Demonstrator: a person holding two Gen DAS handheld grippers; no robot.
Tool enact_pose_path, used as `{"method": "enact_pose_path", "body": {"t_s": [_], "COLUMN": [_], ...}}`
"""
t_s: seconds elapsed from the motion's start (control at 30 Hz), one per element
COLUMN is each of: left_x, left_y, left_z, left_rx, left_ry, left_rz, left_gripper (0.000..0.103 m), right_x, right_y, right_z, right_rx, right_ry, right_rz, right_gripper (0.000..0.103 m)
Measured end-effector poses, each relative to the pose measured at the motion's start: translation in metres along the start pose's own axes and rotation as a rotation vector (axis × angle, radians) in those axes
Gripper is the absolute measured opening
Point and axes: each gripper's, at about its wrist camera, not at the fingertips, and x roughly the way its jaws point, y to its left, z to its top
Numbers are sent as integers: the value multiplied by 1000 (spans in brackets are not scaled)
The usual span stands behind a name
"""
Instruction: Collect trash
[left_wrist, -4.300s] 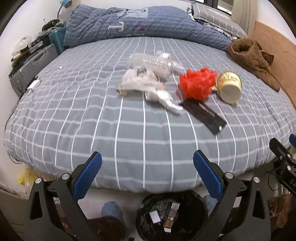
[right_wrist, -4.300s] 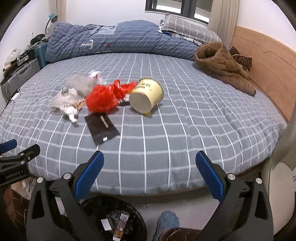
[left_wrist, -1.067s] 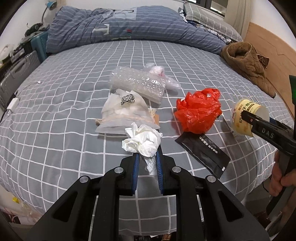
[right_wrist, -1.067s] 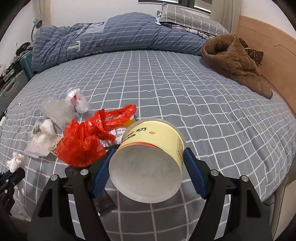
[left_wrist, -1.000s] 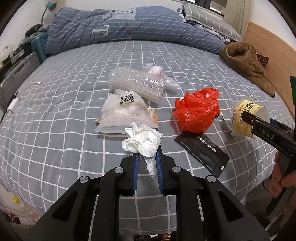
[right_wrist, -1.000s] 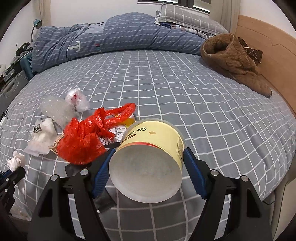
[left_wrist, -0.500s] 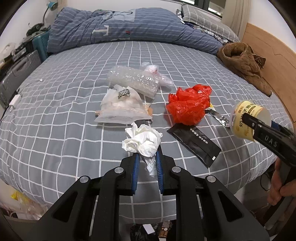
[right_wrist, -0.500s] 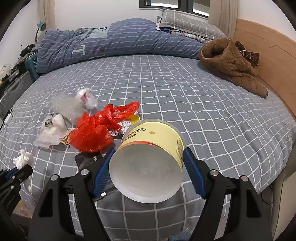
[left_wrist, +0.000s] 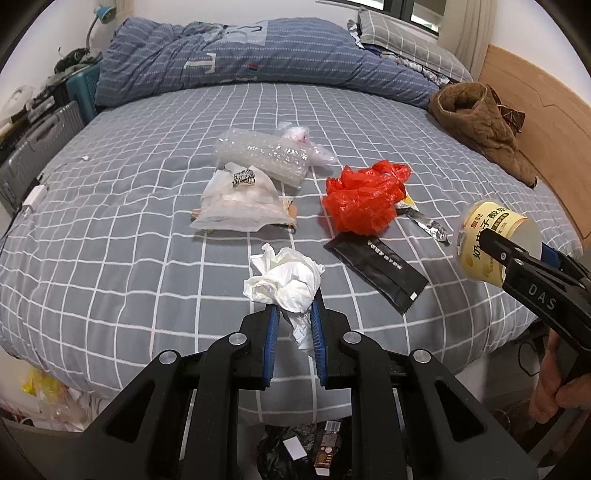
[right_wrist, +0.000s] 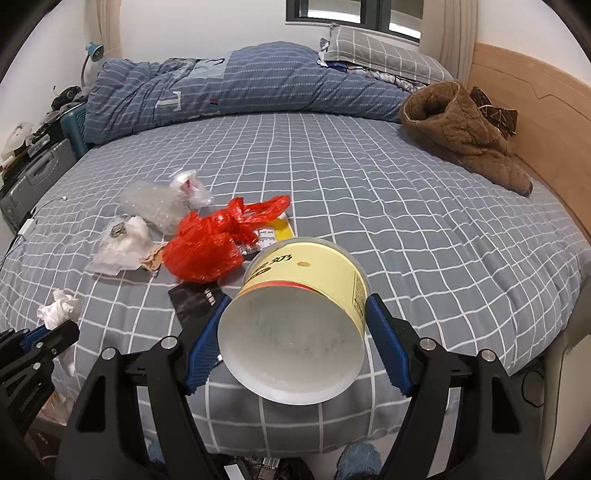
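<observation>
Both grippers loaded w/ trash, held above the near edge of the bed.

L gripper (left_wrist: 294, 325) jaws pinched on crumpled white tissue (left_wrist: 286, 282); R gripper (right_wrist: 293, 341) jaws spread wide, clamped on sides of yellow paper cup (right_wrist: 299, 310). Still lying on grey checked bed (left_wrist: 110, 236): red plastic bag (left_wrist: 364, 203), black packet (left_wrist: 380, 269), bubble wrap (left_wrist: 264, 153), clear bag (left_wrist: 240, 205). Bin (left_wrist: 314, 450) below, under L gripper.

Left gripper (left_wrist: 294, 315): black angular arms, blue ribbed pads, silver round screws. Right gripper (right_wrist: 295, 332): same build; white "DAS" lettering on its arm, toward 3 o'clock.
</observation>
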Motion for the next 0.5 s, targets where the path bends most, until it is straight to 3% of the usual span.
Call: {"method": "enact_pose_path", "body": {"t_s": [0.5], "left_x": [-22], "left_y": [-9], "left_z": [-38], "left_rx": [12], "left_ry": [27], "left_rz": [-27], "left_gripper": [16], "right_x": [-45], "right_y": [8], "right_z": [-38], "right_rx": [-19], "right_ry": [-14], "right_rz": [38], "right_gripper": [71]}}
